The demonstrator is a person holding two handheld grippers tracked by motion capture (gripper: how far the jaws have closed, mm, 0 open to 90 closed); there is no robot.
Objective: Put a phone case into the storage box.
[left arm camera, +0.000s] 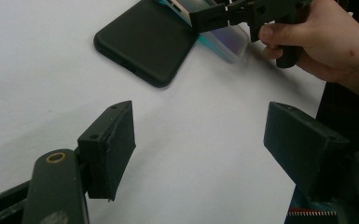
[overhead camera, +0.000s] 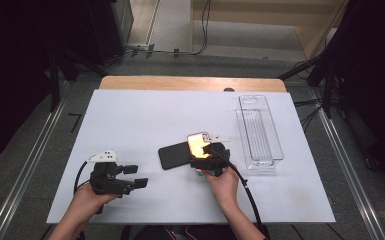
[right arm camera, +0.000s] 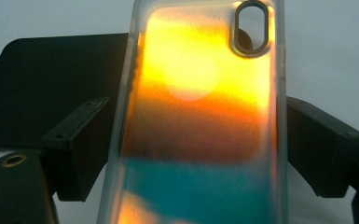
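Both forearms come in from the near edge of the table. Left hand (overhead camera: 82, 202) grips the left gripper (overhead camera: 136, 176) low at near left, jaws pointing right and standing apart with nothing between them. Right hand (overhead camera: 223, 181) holds the right gripper (overhead camera: 203, 145) near centre, pointing away; its jaws flank a phone case (right arm camera: 200, 116), the pads at its two long edges.

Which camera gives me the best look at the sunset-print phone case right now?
The right gripper view: the sunset-print phone case sits large between that gripper's jaws, camera cutout plain. The high view shows it small and glaring beside the black phone case. The left gripper view catches just an edge.
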